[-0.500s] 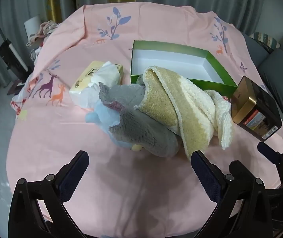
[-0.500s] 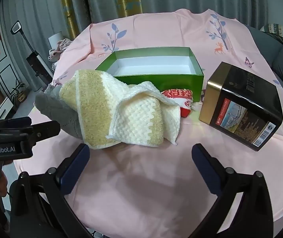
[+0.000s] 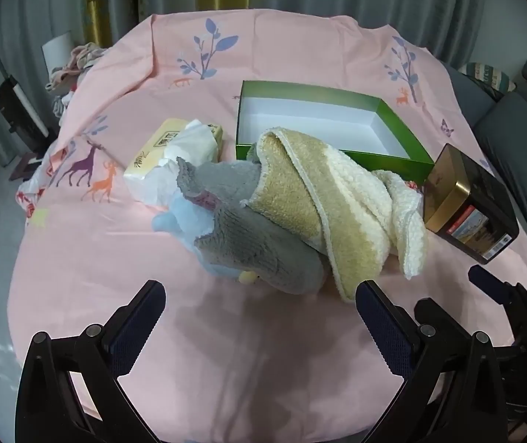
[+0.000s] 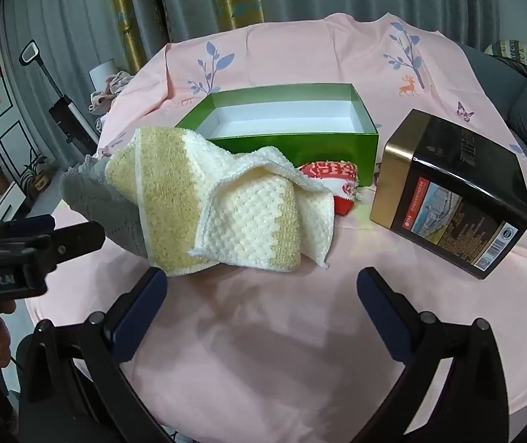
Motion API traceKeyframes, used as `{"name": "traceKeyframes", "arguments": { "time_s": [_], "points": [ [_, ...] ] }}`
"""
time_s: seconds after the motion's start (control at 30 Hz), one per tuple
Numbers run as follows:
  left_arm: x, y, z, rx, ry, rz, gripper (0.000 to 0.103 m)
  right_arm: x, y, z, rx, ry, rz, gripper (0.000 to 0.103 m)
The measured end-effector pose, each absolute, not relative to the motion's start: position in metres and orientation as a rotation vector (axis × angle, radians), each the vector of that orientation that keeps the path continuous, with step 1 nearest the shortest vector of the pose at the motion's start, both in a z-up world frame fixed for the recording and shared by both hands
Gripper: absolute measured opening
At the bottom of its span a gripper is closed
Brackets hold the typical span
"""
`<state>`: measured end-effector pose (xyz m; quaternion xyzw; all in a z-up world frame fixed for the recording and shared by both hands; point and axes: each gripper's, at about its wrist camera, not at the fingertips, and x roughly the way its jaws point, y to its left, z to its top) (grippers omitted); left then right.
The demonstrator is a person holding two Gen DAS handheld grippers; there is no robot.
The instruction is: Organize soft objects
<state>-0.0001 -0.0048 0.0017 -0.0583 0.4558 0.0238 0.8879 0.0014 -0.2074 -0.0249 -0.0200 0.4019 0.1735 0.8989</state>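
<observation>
A pile of soft things lies mid-table: a yellow and cream towel [image 3: 322, 203] [image 4: 226, 206] over a grey knitted cloth [image 3: 256, 243] [image 4: 97, 199] and a light blue cloth [image 3: 178, 221]. A red and white pouch [image 4: 333, 181] lies behind the towel against an open green box [image 3: 322, 118] [image 4: 285, 125], which is empty. My left gripper [image 3: 259, 317] is open and empty just in front of the pile. My right gripper [image 4: 261, 302] is open and empty in front of the towel.
A black and gold tin [image 3: 470, 203] [image 4: 451, 192] lies on its side at the right. A tissue pack [image 3: 175, 151] sits left of the box. The pink tablecloth [image 3: 116, 265] covers the round table. A sofa [image 3: 522, 140] is at the far right.
Both grippers have stayed open and nearly still; the views have barely shifted. The pile has not moved.
</observation>
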Motion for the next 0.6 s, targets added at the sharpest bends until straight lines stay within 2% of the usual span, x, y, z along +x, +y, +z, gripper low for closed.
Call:
{"name": "traceKeyframes", "arguments": {
  "time_s": [0.6],
  "points": [
    [0.0000,-0.0029,-0.0023,-0.124,0.937,0.027,0.103,0.0062,-0.2082,-0.0242,-0.050,0.833,0.369,0.102]
  ]
}}
